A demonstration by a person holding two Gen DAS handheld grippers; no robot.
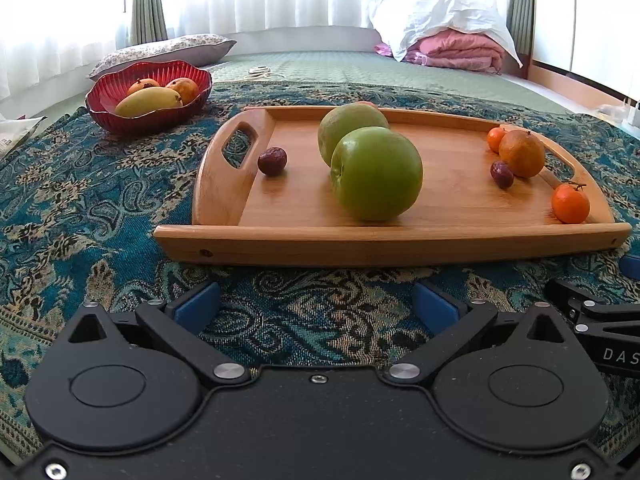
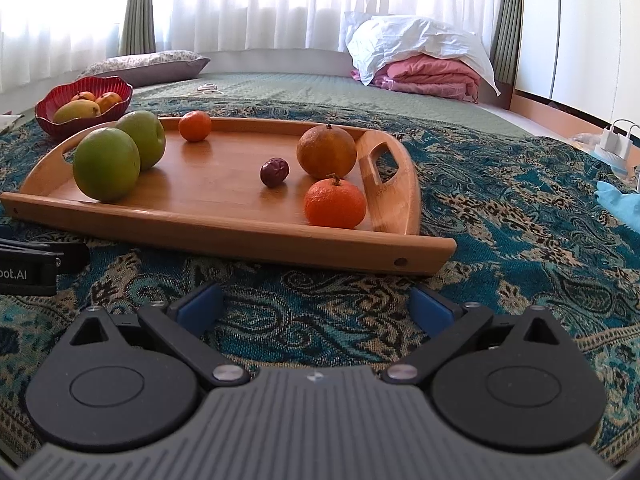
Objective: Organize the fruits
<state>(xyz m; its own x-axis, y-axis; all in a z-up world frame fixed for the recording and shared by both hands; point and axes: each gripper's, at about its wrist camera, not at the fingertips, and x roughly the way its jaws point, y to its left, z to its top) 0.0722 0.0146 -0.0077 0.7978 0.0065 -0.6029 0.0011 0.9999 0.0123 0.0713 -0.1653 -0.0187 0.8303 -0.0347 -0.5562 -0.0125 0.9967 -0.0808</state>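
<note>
I see both tools, left (image 1: 316, 300) and right (image 2: 316, 304), released and empty over the paisley blanket (image 1: 100, 208), just before the wooden tray (image 1: 360, 246) carrying green apples (image 1: 376, 174) and tangerines (image 2: 335, 204); the red fruit bowl (image 1: 120, 120) lies beyond its left end, curtains (image 2: 260, 4) behind.

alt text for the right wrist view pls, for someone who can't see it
A wooden tray on a blue patterned cloth holds two green apples, three oranges and one dark red date. The right gripper is open and empty in front of it, fingers apart. Behind at left, a red bowl holds more fruit.
</note>
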